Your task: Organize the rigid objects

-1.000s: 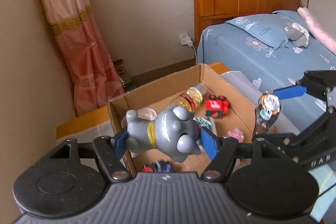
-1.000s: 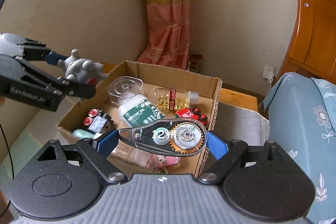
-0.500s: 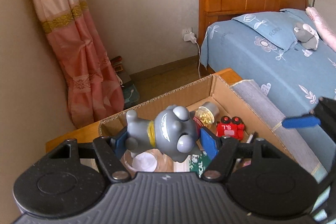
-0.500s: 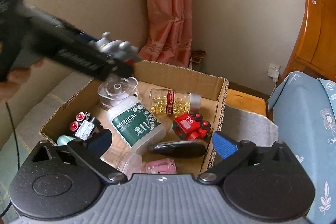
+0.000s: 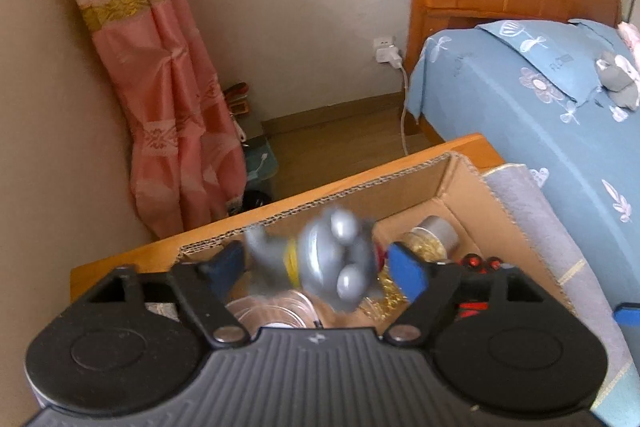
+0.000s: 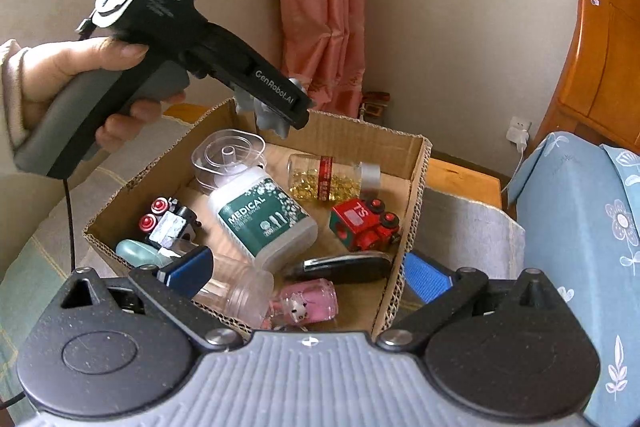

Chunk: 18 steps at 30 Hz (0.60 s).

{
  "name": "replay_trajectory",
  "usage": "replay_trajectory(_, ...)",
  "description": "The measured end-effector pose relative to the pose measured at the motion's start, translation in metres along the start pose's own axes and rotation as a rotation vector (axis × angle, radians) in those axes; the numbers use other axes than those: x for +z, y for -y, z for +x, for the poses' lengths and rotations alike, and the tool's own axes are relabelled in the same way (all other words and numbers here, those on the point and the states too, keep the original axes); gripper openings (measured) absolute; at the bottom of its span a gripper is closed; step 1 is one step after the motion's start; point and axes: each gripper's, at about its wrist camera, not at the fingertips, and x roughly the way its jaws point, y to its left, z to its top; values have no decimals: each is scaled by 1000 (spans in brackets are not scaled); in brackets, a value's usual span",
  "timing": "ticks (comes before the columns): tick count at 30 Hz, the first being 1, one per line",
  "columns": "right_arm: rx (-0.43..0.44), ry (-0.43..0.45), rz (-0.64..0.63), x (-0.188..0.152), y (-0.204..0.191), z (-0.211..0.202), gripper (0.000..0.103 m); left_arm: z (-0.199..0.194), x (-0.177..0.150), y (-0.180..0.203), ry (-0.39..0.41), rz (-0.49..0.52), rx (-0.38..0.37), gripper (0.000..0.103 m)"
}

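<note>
A grey cartoon figurine [image 5: 332, 259] shows blurred between the blue pads of my left gripper [image 5: 316, 267], whose jaws are opening; gaps show on both sides of it. It hangs over the far left corner of the open cardboard box [image 5: 360, 187]. In the right wrist view the figurine [image 6: 272, 119] peeks out behind the left gripper [image 6: 300, 111], held by a person's hand [image 6: 60, 75]. My right gripper [image 6: 306, 273] stands open and holds nothing above the box's [image 6: 416, 195] near edge. The dark correction tape dispenser [image 6: 348, 267] lies on the box floor just beyond it.
Inside the box lie a green-labelled Medical bottle [image 6: 264, 219], a capsule jar [image 6: 328, 179], a red toy train [image 6: 364, 227], a clear round container [image 6: 228, 159], a pink bottle [image 6: 308, 299] and a small toy car [image 6: 168, 223]. A blue-sheeted bed [image 5: 540, 115] is to the right, a pink curtain [image 5: 160, 87] behind.
The left gripper carried the figurine over the box's far corner and its jaws spread off it. The right gripper opened and the tape dispenser dropped into the box.
</note>
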Motion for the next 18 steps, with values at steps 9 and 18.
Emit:
replay_trajectory(9,5,6,32,-5,-3,-16,103,-39,-13,-3,72,-21,-3,95)
replay_trajectory(18,-117,-42,110,-23,-18,-50,103,-123,-76,9,184,-4,62,100)
